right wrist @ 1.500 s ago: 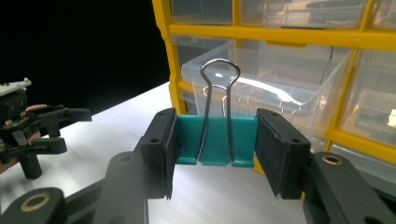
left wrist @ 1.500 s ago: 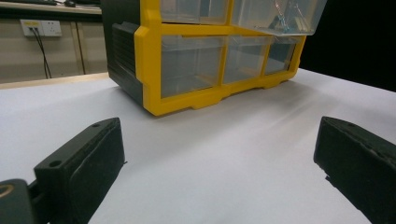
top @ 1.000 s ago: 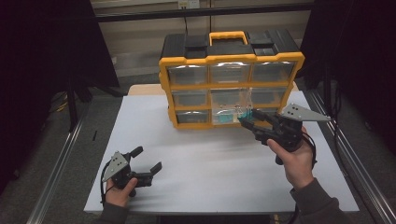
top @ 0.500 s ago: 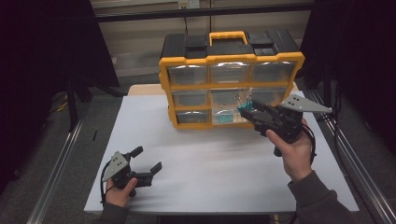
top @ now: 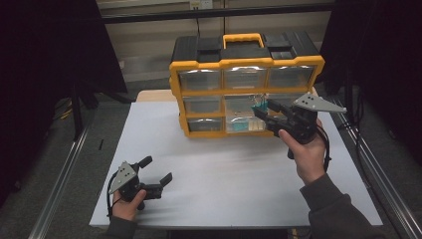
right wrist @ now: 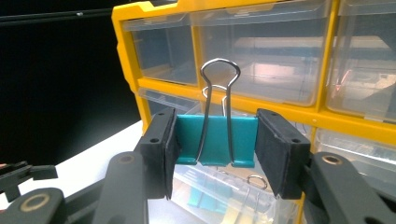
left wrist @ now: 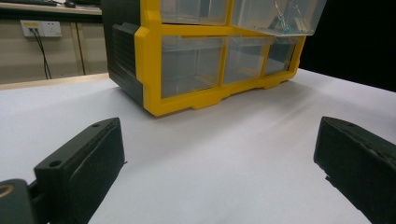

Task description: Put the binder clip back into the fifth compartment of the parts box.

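A yellow and black drawer organizer (top: 244, 82) stands at the back of the white table (top: 224, 174); its clear drawers (left wrist: 196, 63) show in the left gripper view. My right gripper (top: 263, 115) is shut on a teal binder clip (right wrist: 215, 140), held in front of the middle column above a pulled-out drawer (right wrist: 219, 196) that holds more teal clips. The clip's wire handles (right wrist: 219, 74) point up. My left gripper (top: 159, 172) rests open near the table's front left, nothing between its pads (left wrist: 88, 163).
A metal rail (top: 59, 184) runs along the table's left side and another (top: 383, 184) along the right. The organizer's yellow handle (top: 242, 39) is on top. Bare tabletop lies between the two grippers.
My right gripper has lifted the teal clip up and slightly left toward the organizer's middle column. The left gripper has stayed put.
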The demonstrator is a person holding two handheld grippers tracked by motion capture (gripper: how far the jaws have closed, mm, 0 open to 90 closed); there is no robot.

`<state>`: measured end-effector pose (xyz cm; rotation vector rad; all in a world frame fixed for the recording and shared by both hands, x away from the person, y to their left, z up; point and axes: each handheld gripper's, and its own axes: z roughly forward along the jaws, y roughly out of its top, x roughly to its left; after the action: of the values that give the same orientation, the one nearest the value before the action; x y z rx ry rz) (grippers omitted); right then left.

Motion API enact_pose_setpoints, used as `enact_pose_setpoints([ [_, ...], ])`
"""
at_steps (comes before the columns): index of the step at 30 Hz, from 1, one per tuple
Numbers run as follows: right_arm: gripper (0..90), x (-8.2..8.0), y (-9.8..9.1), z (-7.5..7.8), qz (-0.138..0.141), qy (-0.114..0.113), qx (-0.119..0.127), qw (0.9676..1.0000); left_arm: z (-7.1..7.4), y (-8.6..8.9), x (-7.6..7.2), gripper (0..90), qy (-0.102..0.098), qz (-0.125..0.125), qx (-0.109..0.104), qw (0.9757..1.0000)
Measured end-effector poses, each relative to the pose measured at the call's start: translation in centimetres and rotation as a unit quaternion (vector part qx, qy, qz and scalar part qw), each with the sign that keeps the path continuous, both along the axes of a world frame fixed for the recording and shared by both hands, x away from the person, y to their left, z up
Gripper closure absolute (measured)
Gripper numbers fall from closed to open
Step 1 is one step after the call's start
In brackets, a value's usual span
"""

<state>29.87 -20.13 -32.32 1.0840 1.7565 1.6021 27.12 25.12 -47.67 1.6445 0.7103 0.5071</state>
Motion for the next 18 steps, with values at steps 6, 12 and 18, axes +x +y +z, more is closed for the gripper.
enact_pose_setpoints([
  [6,50.4,0.7,0.2,0.1,-0.007,0.001,-0.001,1.0,-0.1,-0.4,0.0,1.8,0.006,0.003,-0.028,0.9996],
  [12,50.5,1.4,0.7,-0.1,-0.013,0.005,-0.006,0.9999,-0.1,-0.5,-0.1,1.8,0.005,0.011,-0.035,0.9993],
  [18,50.4,2.0,1.0,-0.3,-0.015,0.007,-0.008,0.9998,0.0,-0.2,0.0,1.8,0.002,0.005,-0.014,0.9999],
])
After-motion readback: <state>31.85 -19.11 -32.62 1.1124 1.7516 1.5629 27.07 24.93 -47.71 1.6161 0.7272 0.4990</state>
